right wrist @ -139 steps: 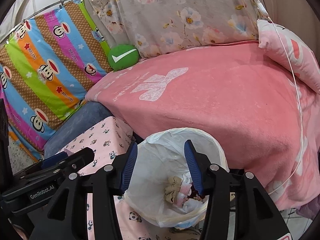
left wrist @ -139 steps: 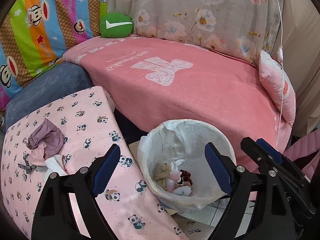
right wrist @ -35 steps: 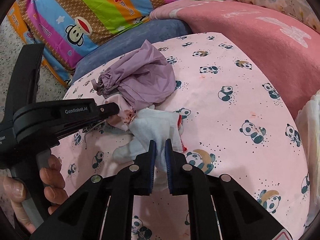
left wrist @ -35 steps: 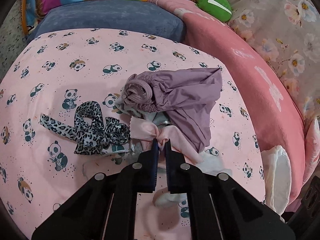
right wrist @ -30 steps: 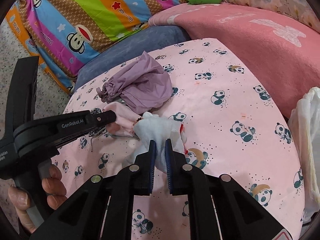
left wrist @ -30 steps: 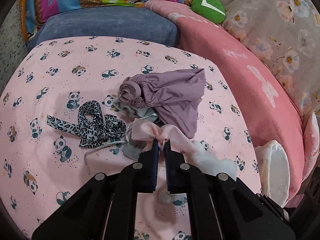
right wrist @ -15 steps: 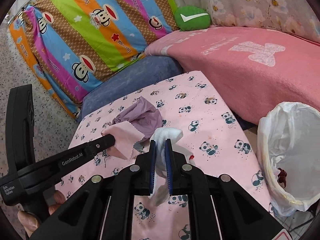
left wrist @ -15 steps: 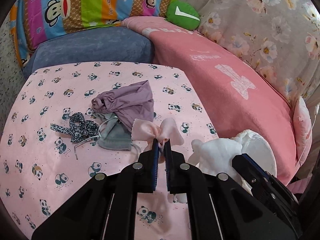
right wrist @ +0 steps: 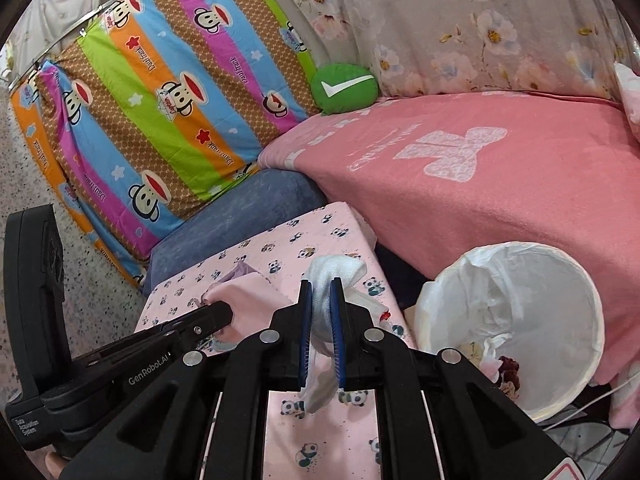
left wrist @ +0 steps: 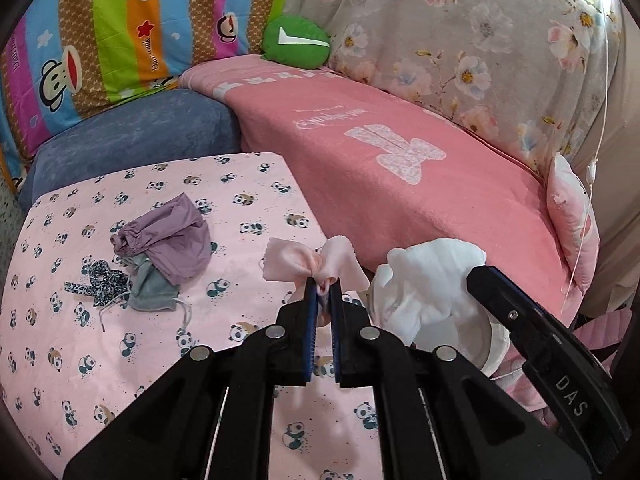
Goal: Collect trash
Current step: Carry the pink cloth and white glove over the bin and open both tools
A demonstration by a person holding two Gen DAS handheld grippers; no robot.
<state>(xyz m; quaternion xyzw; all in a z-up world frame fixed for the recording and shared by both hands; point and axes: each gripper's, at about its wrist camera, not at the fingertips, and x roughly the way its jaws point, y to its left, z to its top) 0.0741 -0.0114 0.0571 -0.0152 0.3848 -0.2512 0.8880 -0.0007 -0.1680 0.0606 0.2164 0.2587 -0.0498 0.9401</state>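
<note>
The pink cloth scrap [left wrist: 308, 262] hung clear of the panda-print cover [left wrist: 120, 364], pinched at its gathered middle by the left gripper [left wrist: 324, 288], whose blue pads were pressed together on the fabric so that it fanned out to either side like a bow. Just to its right, the white cloth [right wrist: 332, 270] was clamped in the right gripper [right wrist: 320, 284]; its jaws stood nearly closed on it, a bunch of the fabric bulging above the pads and a tail drooping below them. In the left wrist view the same white cloth [left wrist: 424, 280] showed bunched ahead of the right gripper's black finger.

The lined trash bin [right wrist: 560, 392] stood to the right of both grippers, beside the pink blanket [right wrist: 500, 184], with a few scraps already at its bottom.

Left on the panda-print cover were a crumpled purple pouch [left wrist: 176, 236], a grey cloth [left wrist: 150, 292] tucked just under its lower edge, and a leopard-print bow [left wrist: 98, 286] touching the grey one's left side.

Farther back sat a blue cushion [left wrist: 132, 140], a green pillow with a white tick [left wrist: 296, 42], a striped monkey-print sheet [right wrist: 160, 100] and a floral cover [left wrist: 480, 40].
</note>
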